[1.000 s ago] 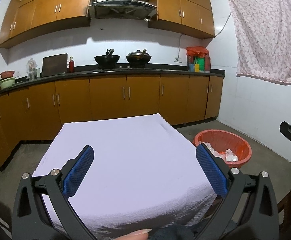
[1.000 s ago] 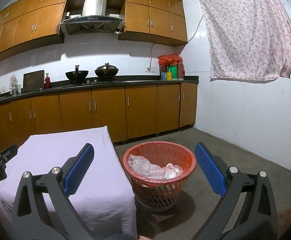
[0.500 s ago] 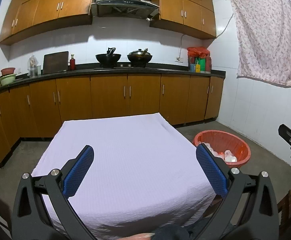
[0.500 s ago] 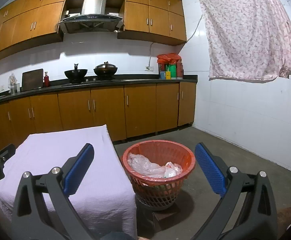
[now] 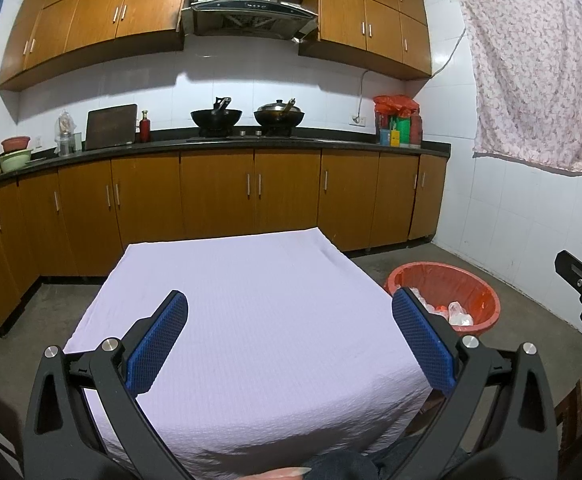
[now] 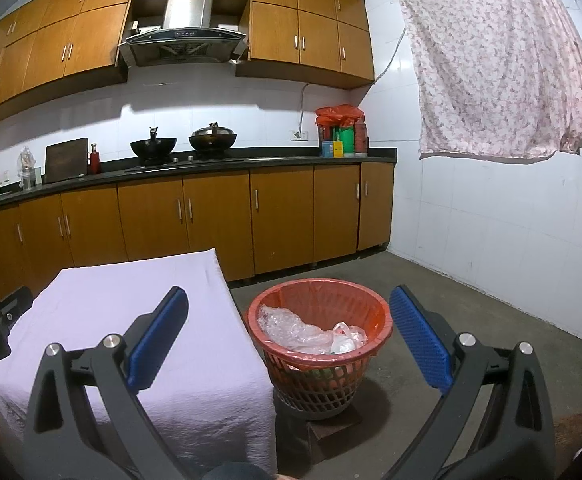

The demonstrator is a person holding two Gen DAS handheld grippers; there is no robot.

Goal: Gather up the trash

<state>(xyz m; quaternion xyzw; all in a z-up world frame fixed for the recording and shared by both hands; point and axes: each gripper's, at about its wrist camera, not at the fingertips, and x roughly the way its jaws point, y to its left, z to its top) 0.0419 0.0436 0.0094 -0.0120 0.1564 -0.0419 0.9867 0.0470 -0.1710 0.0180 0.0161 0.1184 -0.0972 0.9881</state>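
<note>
The left gripper (image 5: 289, 338) is held with its blue-padded fingers (image 5: 157, 342) spread wide, nothing between them, above the near half of a table draped in a pale lilac cloth (image 5: 251, 300). The right gripper (image 6: 289, 340) is likewise spread wide and carries nothing; its left finger is seen over the cloth's right edge and its right finger over the concrete floor (image 6: 471, 312).

In the right wrist view, a red plastic basket (image 6: 319, 376) is framed between the fingers at about 12 o'clock, just beside the table's right side and raised on a small dark block. Crumpled clear plastic trash (image 6: 311, 330) is seen lying inside it, against a red liner. In the left wrist view the same basket is found at about 3 o'clock, partly hidden behind the right finger, with the right gripper's tip visible at the far right edge.

Farther out, at 12 o'clock, wooden cabinets (image 5: 251, 196) are lined beneath a dark counter on which two woks (image 5: 216, 117) are set under a range hood (image 5: 251, 4). At 2 o'clock a floral curtain (image 6: 499, 60) is hung on the white tiled wall.
</note>
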